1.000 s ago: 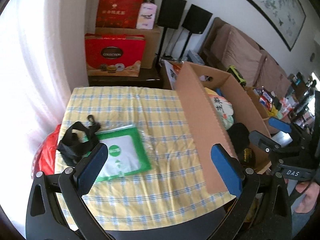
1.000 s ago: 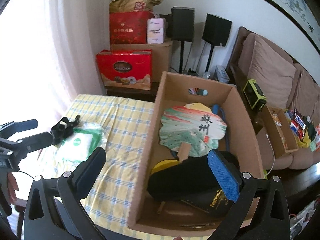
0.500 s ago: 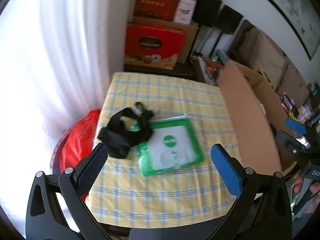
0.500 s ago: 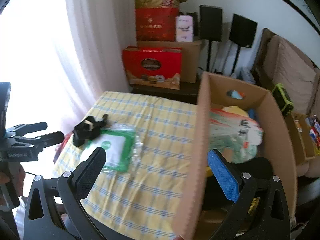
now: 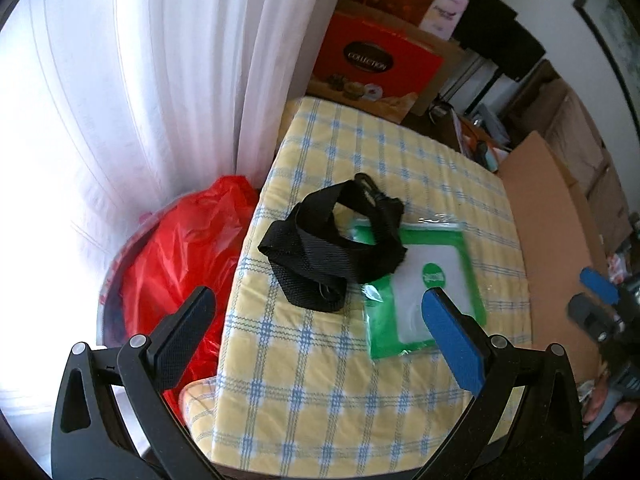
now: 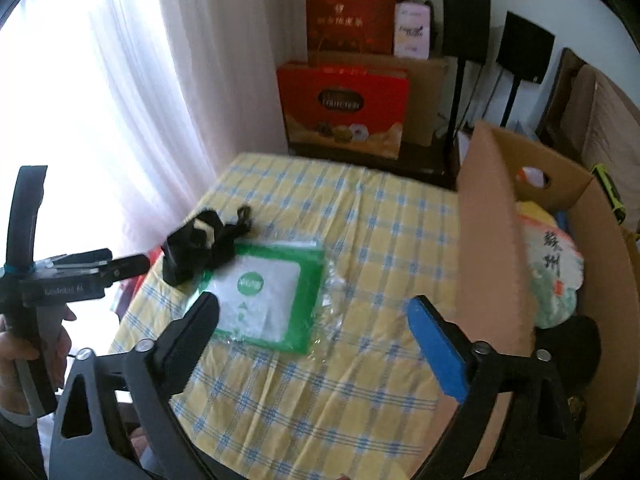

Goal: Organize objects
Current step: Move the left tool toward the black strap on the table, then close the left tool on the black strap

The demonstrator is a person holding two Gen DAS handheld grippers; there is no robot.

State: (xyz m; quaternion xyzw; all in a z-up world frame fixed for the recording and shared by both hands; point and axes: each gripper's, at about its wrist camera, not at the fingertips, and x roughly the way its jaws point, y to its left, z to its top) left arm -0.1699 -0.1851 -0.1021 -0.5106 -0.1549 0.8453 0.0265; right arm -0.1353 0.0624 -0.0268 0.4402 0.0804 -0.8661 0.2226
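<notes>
A black webbing strap [image 5: 336, 248] lies bunched at the left edge of the yellow checked tablecloth [image 5: 320, 380], partly over a green-bordered plastic pouch [image 5: 432, 288]. My left gripper [image 5: 316, 320] is open and empty, just in front of the strap. My right gripper [image 6: 316, 332] is open and empty, above the cloth near the pouch [image 6: 268, 292]; the strap [image 6: 204, 240] lies to its left. The cardboard box [image 6: 492, 240] on the right holds a painted fan [image 6: 556, 276] and dark items.
A red plastic bag [image 5: 176, 264] sits in a bin left of the table by the white curtain [image 5: 140, 80]. Red gift boxes [image 6: 344, 108], speakers on stands [image 6: 524, 48] and a sofa [image 6: 604, 120] stand behind.
Both grippers swung left, away from the cardboard box and toward the strap and pouch. The left gripper came closer to the strap. Both stayed open and empty.
</notes>
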